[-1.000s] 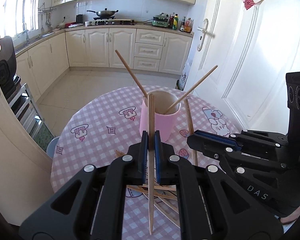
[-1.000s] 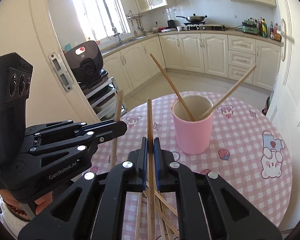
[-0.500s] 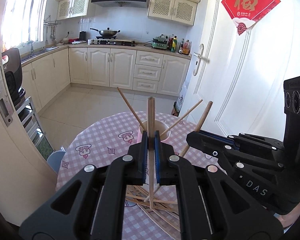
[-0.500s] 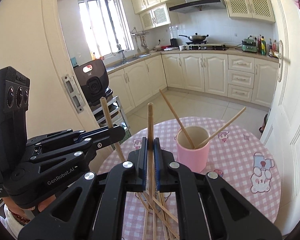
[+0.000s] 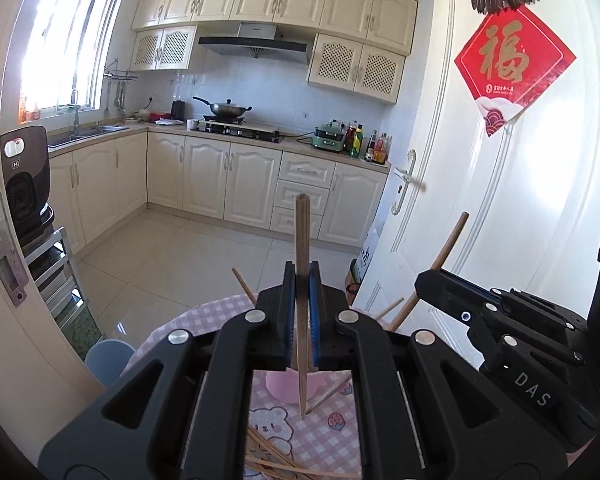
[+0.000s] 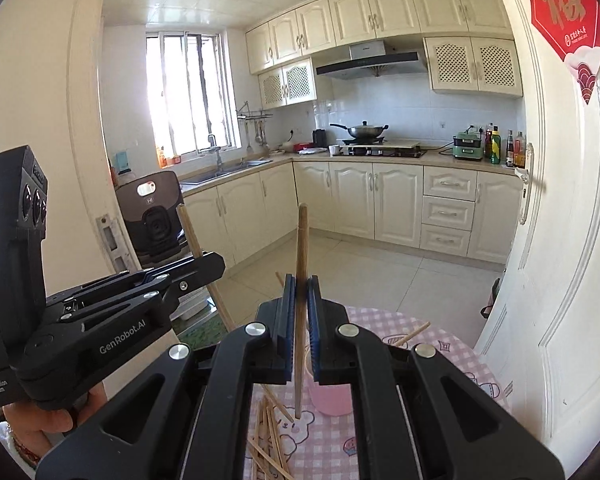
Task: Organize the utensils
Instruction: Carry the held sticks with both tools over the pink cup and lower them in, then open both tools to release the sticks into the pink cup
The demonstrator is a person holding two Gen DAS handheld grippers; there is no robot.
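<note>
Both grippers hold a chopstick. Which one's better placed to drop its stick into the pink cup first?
Roughly even, slight edge to the right gripper: its chopstick hangs beside the pink cup, while the left gripper covers the cup.

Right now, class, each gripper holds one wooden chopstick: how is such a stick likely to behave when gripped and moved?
The chopstick in the left gripper stands straight above and below the jaws, so probably stiff. It is thin wood, likely light. Pinched at one point, like the one in the right gripper, it might pivot if bumped against the pink cup.

Black grippers (image 5: 301,280), blue-lined jaws, silver screws
</note>
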